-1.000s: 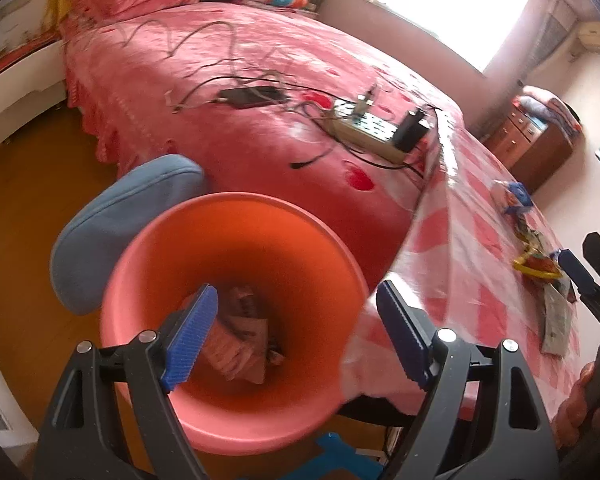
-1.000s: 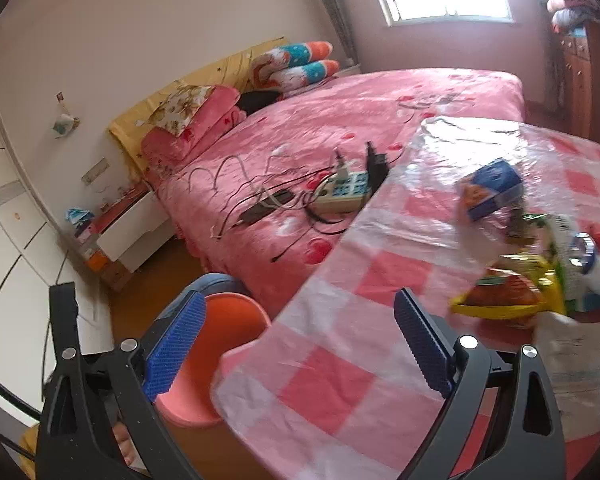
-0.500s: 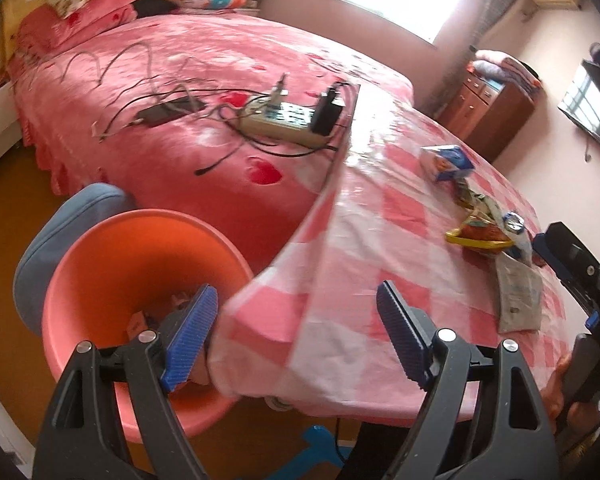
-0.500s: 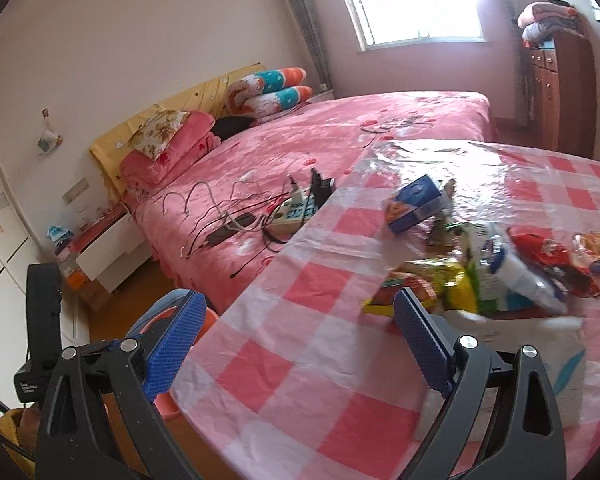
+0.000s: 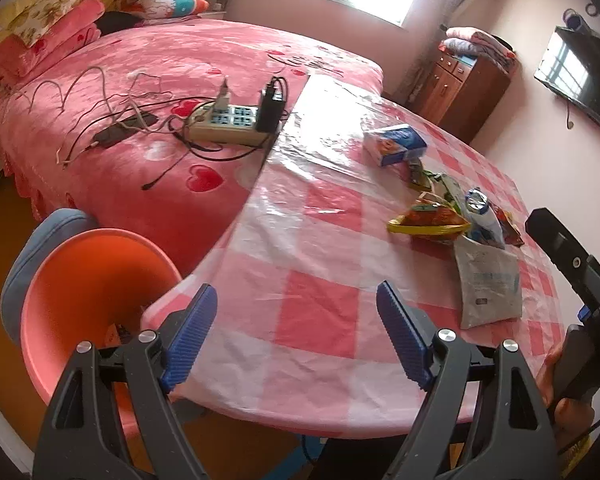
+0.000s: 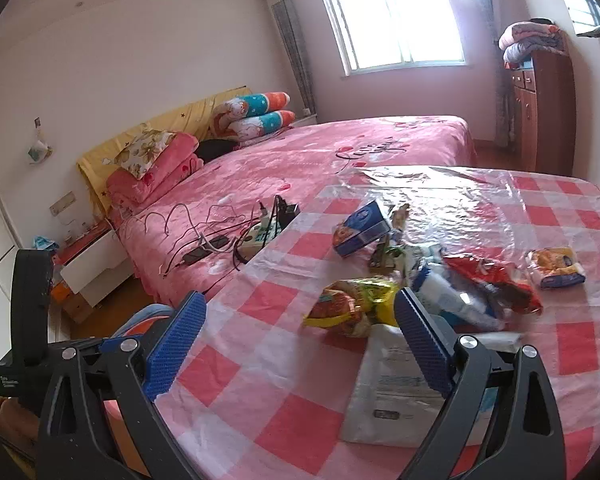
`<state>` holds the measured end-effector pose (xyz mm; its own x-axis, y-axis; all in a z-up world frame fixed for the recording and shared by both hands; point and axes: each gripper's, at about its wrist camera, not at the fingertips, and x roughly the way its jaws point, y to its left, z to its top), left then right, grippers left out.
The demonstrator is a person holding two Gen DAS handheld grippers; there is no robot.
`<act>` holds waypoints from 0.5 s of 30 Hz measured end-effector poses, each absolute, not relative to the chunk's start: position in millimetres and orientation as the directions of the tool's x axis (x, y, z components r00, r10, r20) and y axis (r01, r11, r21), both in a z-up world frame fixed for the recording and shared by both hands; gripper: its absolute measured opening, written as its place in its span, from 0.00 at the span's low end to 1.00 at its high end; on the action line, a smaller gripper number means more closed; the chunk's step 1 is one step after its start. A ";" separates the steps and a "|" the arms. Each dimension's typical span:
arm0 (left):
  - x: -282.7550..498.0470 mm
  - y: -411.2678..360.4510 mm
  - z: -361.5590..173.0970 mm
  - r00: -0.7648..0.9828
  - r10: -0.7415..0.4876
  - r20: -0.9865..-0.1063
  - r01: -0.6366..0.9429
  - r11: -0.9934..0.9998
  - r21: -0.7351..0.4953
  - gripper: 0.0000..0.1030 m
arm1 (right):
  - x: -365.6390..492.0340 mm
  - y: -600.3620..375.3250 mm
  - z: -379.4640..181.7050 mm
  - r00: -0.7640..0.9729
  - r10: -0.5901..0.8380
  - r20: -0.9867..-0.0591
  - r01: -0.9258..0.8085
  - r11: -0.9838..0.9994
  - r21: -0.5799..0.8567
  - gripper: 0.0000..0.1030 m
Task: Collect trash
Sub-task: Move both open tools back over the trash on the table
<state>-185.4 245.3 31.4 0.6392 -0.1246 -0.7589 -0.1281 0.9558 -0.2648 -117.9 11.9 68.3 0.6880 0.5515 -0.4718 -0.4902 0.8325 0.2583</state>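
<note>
Both tongs, left (image 5: 296, 336) and right (image 6: 300, 340), gape empty over the bench (image 5: 316, 308), wrappers (image 6: 352, 304) just ahead, bin (image 5: 88, 280) beside the left for drops.
</note>
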 end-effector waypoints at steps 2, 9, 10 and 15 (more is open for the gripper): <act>-183.6 238.5 31.5 0.634 -0.129 -0.762 -0.118 0.958 -0.260 0.80 | -117.6 4.2 68.8 0.694 0.549 -0.465 -0.484 0.835 0.263 0.91; -177.4 215.5 33.6 0.621 -0.133 -0.772 -0.089 0.967 -0.238 0.80 | -112.6 -21.0 69.9 0.718 0.531 -0.451 -0.455 0.847 0.274 0.91; -176.2 211.9 34.3 0.619 -0.132 -0.774 -0.084 0.969 -0.233 0.80 | -111.4 -24.2 69.7 0.720 0.529 -0.450 -0.451 0.849 0.276 0.91; -170.9 195.8 36.0 0.613 -0.135 -0.779 -0.066 0.973 -0.220 0.80 | -106.2 -42.0 69.2 0.730 0.518 -0.445 -0.426 0.855 0.296 0.91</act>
<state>-170.9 195.8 36.0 0.6130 -0.1345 -0.7786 -0.0660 0.9732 -0.2201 -106.2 -42.0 69.2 0.7303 0.5183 -0.4451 -0.4265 0.8548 0.2957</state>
